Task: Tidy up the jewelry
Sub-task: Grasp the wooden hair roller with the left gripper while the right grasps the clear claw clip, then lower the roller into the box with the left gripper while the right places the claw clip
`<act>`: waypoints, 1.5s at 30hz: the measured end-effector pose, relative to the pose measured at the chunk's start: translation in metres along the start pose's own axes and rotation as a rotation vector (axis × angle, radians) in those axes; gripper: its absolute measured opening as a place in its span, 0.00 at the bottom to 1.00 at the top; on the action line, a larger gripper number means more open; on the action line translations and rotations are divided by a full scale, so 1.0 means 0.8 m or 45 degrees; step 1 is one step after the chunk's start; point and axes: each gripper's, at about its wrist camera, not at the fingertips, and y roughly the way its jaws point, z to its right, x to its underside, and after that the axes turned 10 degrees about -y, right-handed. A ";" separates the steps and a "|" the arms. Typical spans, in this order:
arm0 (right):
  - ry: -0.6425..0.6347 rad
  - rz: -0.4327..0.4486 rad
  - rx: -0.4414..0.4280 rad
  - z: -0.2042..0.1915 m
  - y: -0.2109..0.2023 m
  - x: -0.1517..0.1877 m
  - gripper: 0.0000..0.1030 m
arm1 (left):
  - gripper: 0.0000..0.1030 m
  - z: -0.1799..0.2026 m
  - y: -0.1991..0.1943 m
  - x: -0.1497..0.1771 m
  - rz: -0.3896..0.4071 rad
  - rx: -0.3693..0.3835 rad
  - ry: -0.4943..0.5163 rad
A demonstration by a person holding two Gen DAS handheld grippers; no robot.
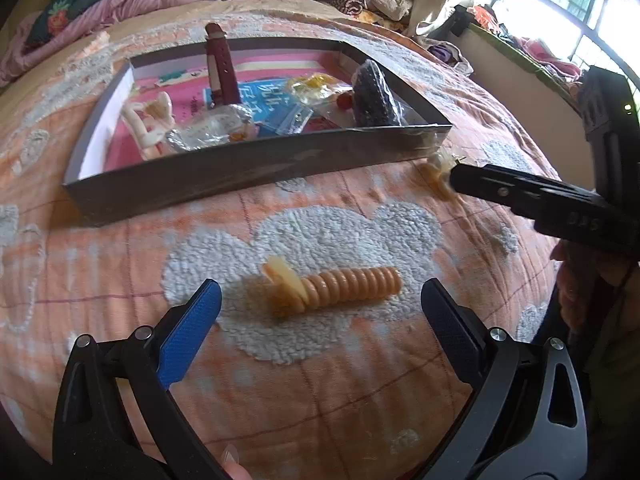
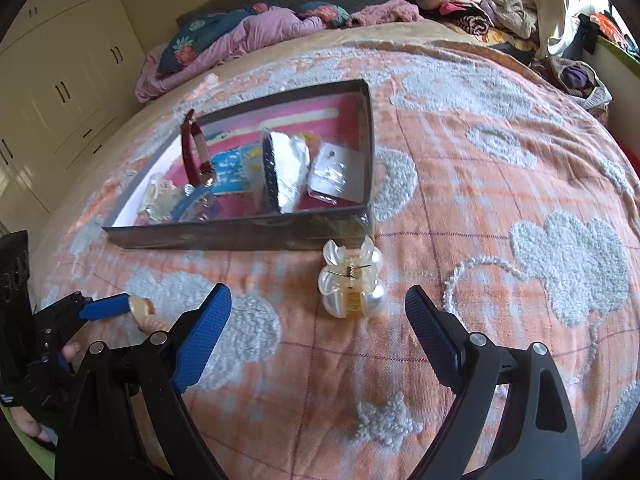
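both grippers are spread wide and hold nothing. left gripper (image 1: 320, 300) hovers low over the bed (image 1: 360, 400) with its two blue-padded fingers (image 1: 188, 336) set either side of the coiled peach hair tie (image 1: 340, 288), which lies alone on a white fluffy cloud patch of the blanket; the wide opening looks chosen to take the coil across its short side. right gripper (image 2: 318, 320) is likewise open, its fingers framing the pearl claw clip (image 2: 350, 280), which sits on the blanket just beside the near right corner of the grey box (image 2: 240, 238). each gripper seems lined up on its own piece, so i judge a two-handed pickup is about to start, and neither piece is in the box yet.

the box lies open further up the bed, apparently the collecting place. inside it, as far as i can count: one dark red watch strap (image 2: 194, 148) leaning upright against the wall, one dark studded headband (image 2: 270, 172) in clear wrap, one cream-coloured clip (image 1: 150, 124) at the left end, and a few small clear packets (image 2: 332, 176), whose number i cannot tell. so two pieces are loose on the bed, one per gripper. a heap of clothes (image 2: 472, 0) lies at the far edge.
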 end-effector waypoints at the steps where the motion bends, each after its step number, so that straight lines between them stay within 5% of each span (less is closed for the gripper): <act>1: 0.003 -0.008 0.005 0.001 0.003 0.001 0.81 | 0.91 0.001 0.001 0.000 -0.004 0.005 -0.004; 8: 0.002 -0.025 0.059 0.009 0.025 -0.002 0.64 | 0.91 0.008 0.014 0.002 -0.003 -0.012 0.002; 13: -0.023 -0.022 0.089 0.013 0.035 -0.005 0.36 | 0.90 0.015 0.021 0.004 0.026 -0.026 0.025; 17: 0.004 0.014 0.047 0.017 0.025 -0.003 0.36 | 0.63 0.022 0.021 0.009 0.050 -0.066 0.094; 28: -0.069 0.102 -0.058 -0.014 -0.010 -0.008 0.35 | 0.61 0.014 -0.010 0.001 0.108 -0.005 0.063; 45: -0.206 0.190 -0.130 -0.075 -0.039 -0.032 0.35 | 0.61 -0.051 -0.076 -0.043 0.320 -0.096 -0.090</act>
